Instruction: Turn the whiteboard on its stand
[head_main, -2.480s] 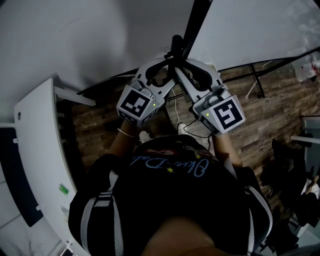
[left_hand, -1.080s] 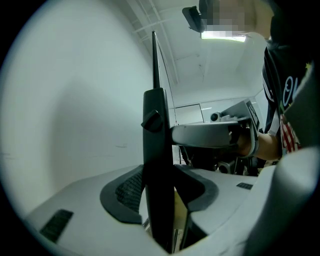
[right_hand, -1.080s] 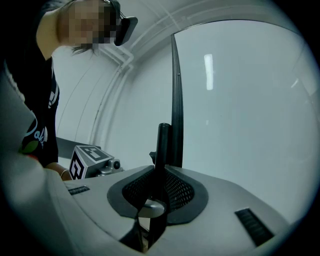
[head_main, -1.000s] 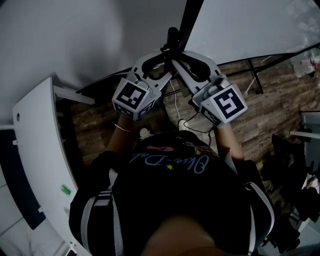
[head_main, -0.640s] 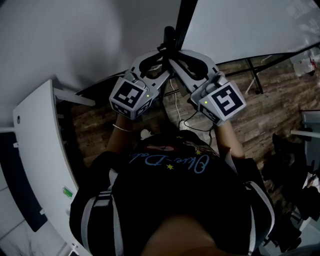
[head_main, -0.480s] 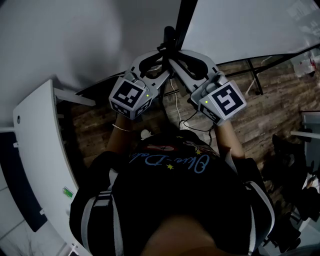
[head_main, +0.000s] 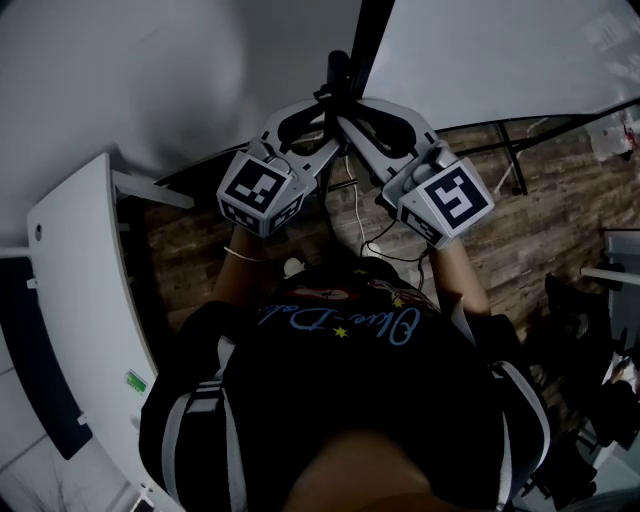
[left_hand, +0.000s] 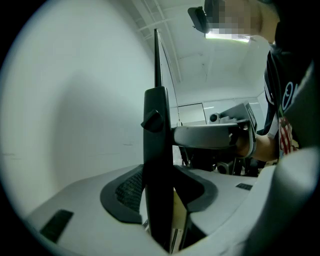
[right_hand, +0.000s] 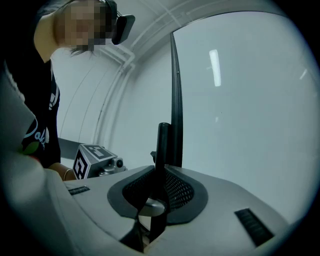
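Pale grey left tongs (left_hand: 160, 189) and right tongs (right_hand: 158, 194) with black-and-white square-patterned cubes (head_main: 262, 192) flank the black post (head_main: 340, 72) of the white whiteboard (head_main: 500, 50), over brown wood-plank floor (head_main: 560, 220).

Light-blue cursive script runs across the person's black shirt (head_main: 340, 322), too curled to read with certainty. The left marker cube (head_main: 260, 192) and right marker cube (head_main: 447, 203) carry only black-and-white square code patterns.

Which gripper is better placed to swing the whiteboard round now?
Right, narrowly. Both the right gripper and left gripper are shut on the black upright handle at the white board's edge, but the board's face spreads on the right's side.
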